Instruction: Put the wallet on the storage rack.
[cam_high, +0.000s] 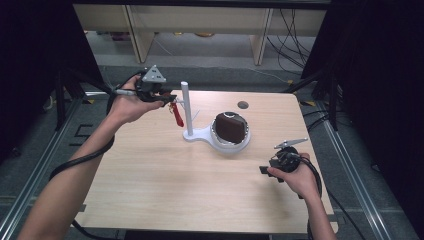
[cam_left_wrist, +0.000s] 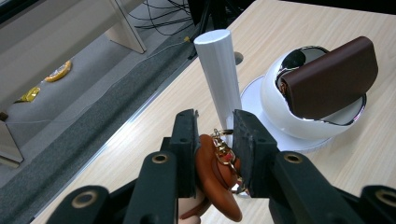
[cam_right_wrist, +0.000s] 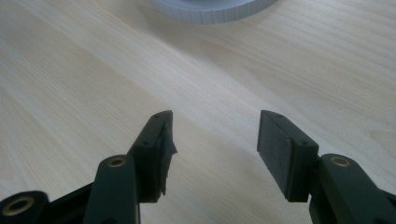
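My left gripper (cam_high: 172, 98) is held above the table's far left, just left of a white upright post (cam_high: 186, 107). Its jaws are shut on a reddish-brown leather key fob (cam_left_wrist: 215, 179) with a gold ring and chain (cam_left_wrist: 224, 149); the fob (cam_high: 177, 116) hangs down beside the post (cam_left_wrist: 219, 79). The post rises from a white stand (cam_high: 200, 135) whose bowl holds a dark brown wallet (cam_high: 230, 127), tilted on the chrome rim (cam_left_wrist: 306, 51). My right gripper (cam_high: 263, 170) hovers low over the table's near right, open, nothing between its fingers (cam_right_wrist: 152, 156).
The light wooden table (cam_high: 165, 185) has a small round hole (cam_high: 243, 104) at the far side. The white stand's base edge (cam_right_wrist: 210, 11) lies ahead of the right gripper. Cables (cam_high: 295, 35) and wooden furniture legs (cam_high: 260, 42) are on the floor beyond.
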